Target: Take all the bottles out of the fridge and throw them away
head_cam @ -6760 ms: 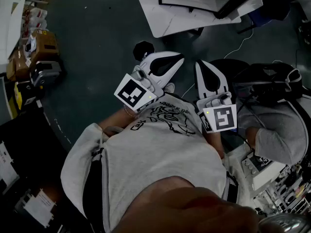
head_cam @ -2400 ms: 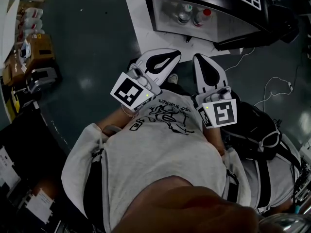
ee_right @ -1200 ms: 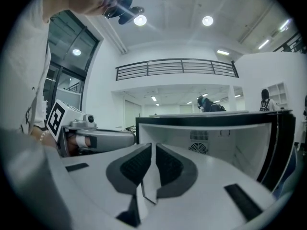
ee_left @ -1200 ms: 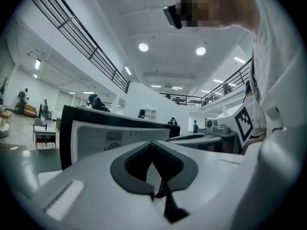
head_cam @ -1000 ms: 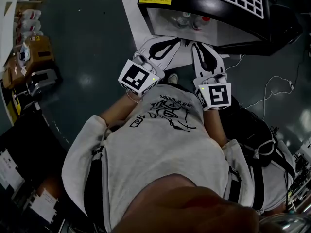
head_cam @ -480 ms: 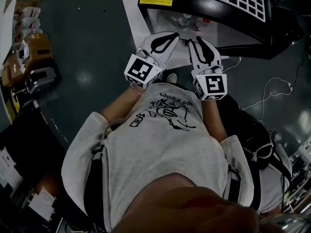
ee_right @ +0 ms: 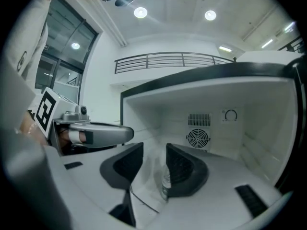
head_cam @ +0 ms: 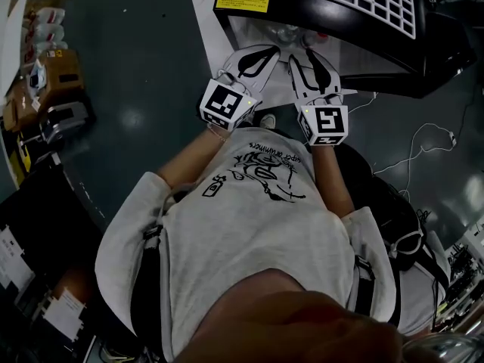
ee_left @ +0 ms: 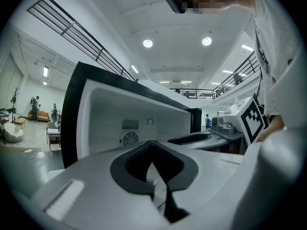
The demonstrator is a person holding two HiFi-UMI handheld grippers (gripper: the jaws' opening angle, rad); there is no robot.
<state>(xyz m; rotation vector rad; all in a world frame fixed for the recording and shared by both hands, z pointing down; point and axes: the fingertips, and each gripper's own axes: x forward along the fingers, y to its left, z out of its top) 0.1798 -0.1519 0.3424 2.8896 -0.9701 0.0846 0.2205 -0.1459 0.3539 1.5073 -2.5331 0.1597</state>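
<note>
Standing open just ahead of the person, the fridge (head_cam: 302, 10) keeps its bottles (head_cam: 287, 30) upright on the inner floor. That seems to be why both hands are held low and aimed nearly level into the cavity rather than down from above. The right gripper (ee_right: 154, 156) leads. Its jaws have just been opening and are about halfway apart, with a clear bottle (ee_right: 165, 180) showing in the gap between them, closer to the right-hand jaw. Neither pad presses on it, so nothing is held yet; the spread looks meant to pass around the bottle's body for a side grasp. The left gripper (ee_left: 152, 150) sits just beside it at the fridge mouth, jaw tips together and nothing clasped. A bottle (ee_left: 150, 178) shows through the window of those closed jaws, farther in; whether it is the same one cannot be told. By this reading the left must open before it can take anything, and every bottle seen is inside the fridge.
</note>
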